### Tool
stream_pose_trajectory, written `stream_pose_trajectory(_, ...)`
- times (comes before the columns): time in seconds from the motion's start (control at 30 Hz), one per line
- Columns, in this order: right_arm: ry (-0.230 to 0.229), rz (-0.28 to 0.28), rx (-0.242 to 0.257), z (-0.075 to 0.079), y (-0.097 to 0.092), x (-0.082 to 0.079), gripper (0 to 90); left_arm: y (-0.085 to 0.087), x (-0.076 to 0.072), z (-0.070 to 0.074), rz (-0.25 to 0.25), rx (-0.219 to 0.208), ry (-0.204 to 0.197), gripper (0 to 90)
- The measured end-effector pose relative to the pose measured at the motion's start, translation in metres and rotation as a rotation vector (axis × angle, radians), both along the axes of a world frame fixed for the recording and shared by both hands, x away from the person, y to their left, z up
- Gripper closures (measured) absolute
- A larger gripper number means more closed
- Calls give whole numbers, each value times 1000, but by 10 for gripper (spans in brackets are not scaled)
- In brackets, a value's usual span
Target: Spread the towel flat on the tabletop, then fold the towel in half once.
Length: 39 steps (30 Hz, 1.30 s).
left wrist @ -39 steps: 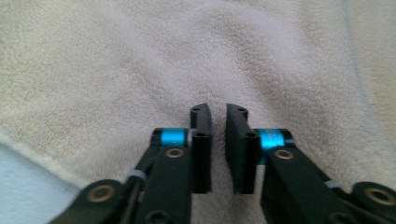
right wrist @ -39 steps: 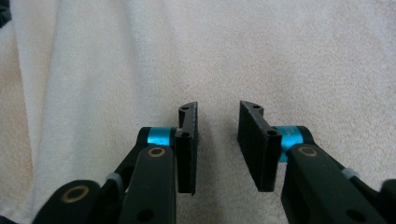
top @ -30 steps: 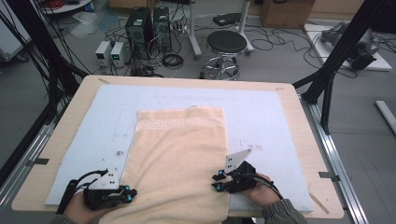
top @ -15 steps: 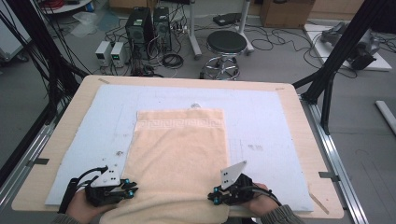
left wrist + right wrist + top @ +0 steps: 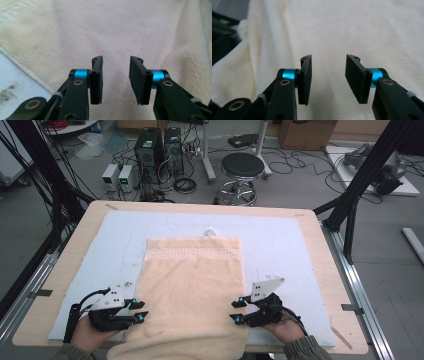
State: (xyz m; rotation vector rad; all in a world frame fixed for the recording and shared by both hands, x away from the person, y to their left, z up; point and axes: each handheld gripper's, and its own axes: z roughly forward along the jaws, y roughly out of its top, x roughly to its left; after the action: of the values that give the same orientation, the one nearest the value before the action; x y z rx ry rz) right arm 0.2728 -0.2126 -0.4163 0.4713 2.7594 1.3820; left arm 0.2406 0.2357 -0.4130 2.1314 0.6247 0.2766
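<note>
Between both pairs of fingers you have the towel (image 5: 192,295), a cream one spread flat on the pale mat (image 5: 280,245) of the bench (image 5: 60,270), its patterned band at the far end and its near end drooping over the bench's front edge between your forearms. Your left gripper (image 5: 138,311) sits at the towel's left edge near the front, your right gripper (image 5: 239,309) at its right edge opposite, both pointing inward across the cloth.

Each gripper has just been opening its fingers, and they now stand apart with nothing pinched: in the left gripper view the left gripper (image 5: 116,80) has bare cloth lying beyond the gap, and the right gripper (image 5: 328,80) in the right gripper view shows the same.

My reading is that you are between grips, at the start of a fold of the near end. The next move calls for dropping each pair of fingers onto the towel's edge just ahead of them, so one finger slides under the cloth and one stays above. Close both hands evenly before lifting; an uneven bite would likely skew the fold.
</note>
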Motion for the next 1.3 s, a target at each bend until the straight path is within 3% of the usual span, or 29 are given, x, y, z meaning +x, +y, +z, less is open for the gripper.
stream_pose_trajectory(0.23, -22, -146, -1, 7, -7, 26, 385, -4, 23, 12, 46, -24, -22, 497)
stream_pose_trajectory(0.4, -35, -219, 30, 13, -9, 45, 305, -5, 37, 19, 78, -45, -19, 378)
stream_pose_trajectory(0.7, -52, -245, 39, 28, -2, 67, 246, 0, 49, 26, 135, -52, -29, 307)
stream_pose_trajectory(0.93, -51, -234, 27, 30, 3, 71, 236, 2, 54, 30, 146, -65, -31, 308)
stream_pose_trajectory(1.13, -44, -232, 16, 27, 4, 74, 236, 3, 59, 29, 143, -51, -26, 312)
stream_pose_trajectory(1.3, -52, -239, 8, 32, 3, 80, 237, 4, 73, 35, 170, -40, -31, 316)
